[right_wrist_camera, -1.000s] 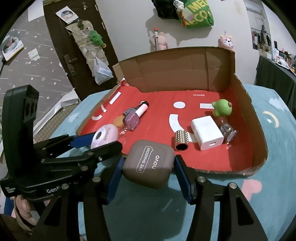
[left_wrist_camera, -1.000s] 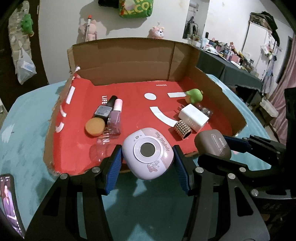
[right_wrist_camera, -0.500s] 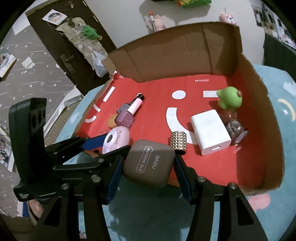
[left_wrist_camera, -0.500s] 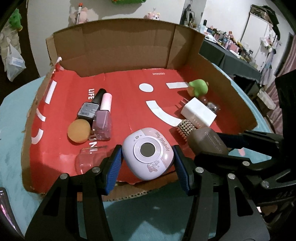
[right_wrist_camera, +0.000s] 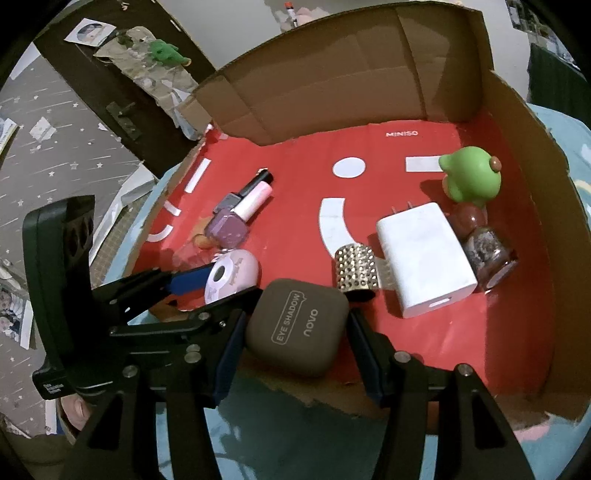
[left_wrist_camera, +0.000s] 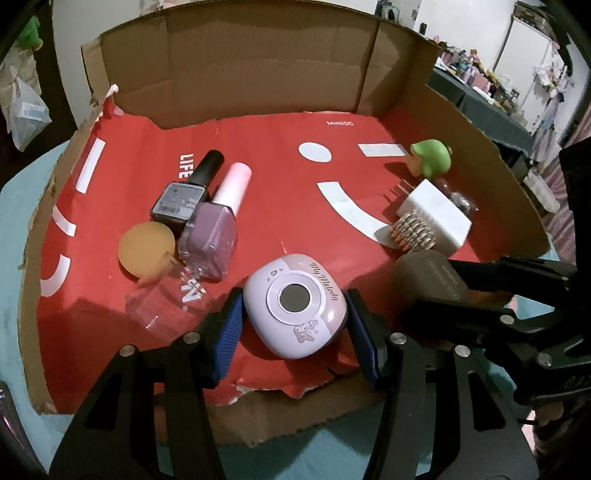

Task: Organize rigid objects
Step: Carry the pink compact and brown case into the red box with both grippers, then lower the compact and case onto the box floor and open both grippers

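Left wrist view: the left gripper [left_wrist_camera: 294, 322] clamps the lilac compact [left_wrist_camera: 295, 309] over the red tray's [left_wrist_camera: 258, 147] near edge. Just right, the right gripper [right_wrist_camera: 295, 325] grasps the brown eyeshadow case [right_wrist_camera: 297, 326].

A white wall [left_wrist_camera: 258, 7] fills the top of the left view, a dark-covered table [left_wrist_camera: 480, 107] crowded with small things at upper right. In the right view, a dark door [right_wrist_camera: 110, 92] and grey star-patterned wallpaper [right_wrist_camera: 55, 147] stand at left
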`<state>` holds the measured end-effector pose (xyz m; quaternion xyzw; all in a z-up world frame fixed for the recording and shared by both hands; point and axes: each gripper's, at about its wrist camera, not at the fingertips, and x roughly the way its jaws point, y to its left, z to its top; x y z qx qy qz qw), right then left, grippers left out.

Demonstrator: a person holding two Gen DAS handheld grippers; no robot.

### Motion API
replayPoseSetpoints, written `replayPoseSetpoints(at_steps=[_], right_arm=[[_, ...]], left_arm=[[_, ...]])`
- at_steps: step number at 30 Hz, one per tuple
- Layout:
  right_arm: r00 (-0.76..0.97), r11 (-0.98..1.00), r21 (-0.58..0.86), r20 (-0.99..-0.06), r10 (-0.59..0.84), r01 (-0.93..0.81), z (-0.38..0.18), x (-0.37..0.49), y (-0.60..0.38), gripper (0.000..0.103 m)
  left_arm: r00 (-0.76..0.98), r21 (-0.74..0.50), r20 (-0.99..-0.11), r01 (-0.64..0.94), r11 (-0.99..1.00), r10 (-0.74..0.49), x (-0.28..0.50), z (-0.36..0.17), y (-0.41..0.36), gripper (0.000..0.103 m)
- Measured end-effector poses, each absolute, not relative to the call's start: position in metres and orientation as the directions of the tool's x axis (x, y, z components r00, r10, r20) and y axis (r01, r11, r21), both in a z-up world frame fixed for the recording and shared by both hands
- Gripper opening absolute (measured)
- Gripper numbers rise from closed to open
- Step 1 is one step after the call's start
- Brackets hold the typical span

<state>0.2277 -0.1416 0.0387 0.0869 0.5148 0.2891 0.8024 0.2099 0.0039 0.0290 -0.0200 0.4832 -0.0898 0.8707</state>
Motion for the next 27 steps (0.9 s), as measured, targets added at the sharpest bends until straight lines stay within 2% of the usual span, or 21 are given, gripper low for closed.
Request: replayPoseSetpoints(at_steps=[19, 27], right_arm=[[0.473, 0.916, 0.197, -0.807, 0.354, -0.350, 0.035, 0.233, -0.134, 0.059], [0.483, 0.920, 0.176, -0.808, 0.338, -0.349, 0.035, 0.232, -0.132, 0.059]], left_arm=[[0.543, -0.068, -0.832, 0.102, 0.992, -0.113, 0.216, 0.028, 0.005, 0.052], [0.545, -0.063, -0.831, 0.098, 0.993, -0.107, 0.217, 0.027, 0.005, 0.053]])
